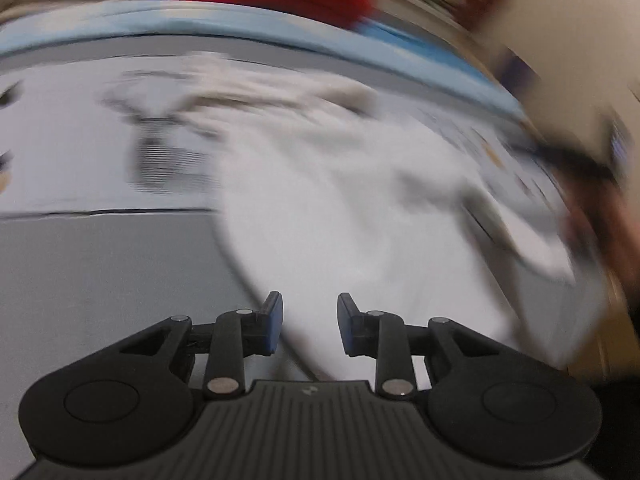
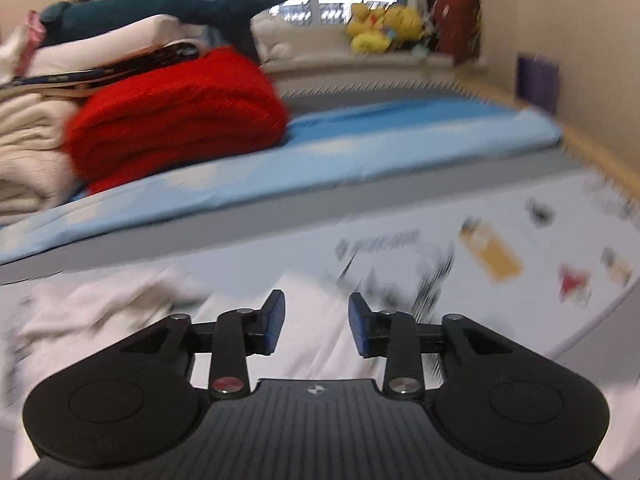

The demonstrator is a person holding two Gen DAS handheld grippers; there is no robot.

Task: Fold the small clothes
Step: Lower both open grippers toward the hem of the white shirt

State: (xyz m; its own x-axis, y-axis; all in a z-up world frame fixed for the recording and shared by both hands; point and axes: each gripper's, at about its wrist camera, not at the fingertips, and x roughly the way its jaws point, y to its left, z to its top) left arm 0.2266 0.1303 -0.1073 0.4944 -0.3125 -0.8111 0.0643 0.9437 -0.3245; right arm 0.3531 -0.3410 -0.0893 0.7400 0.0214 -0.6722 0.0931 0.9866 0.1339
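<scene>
- The white garment (image 1: 340,208) lies crumpled on the printed white sheet (image 2: 500,216) that covers the surface, spreading from just in front of your left tongs (image 1: 310,322) toward the far right; motion blur hides its folds and edges.
- In the right wrist view the same white garment (image 2: 304,320) sits directly under and ahead of your right tongs (image 2: 316,326), with a rumpled part off to the left.
- Your left tongs stand apart with nothing between the blue pads; they point low over the cloth's near edge, where it meets the grey surface (image 1: 100,280).
- Your right tongs are likewise apart and hold nothing, held close above the cloth and aimed roughly level across the bed.
- Beyond lies a blue mattress (image 2: 360,148) carrying a folded red blanket (image 2: 176,120), stacked cream bedding (image 2: 28,152), and yellow plush toys (image 2: 384,26) by the window.
</scene>
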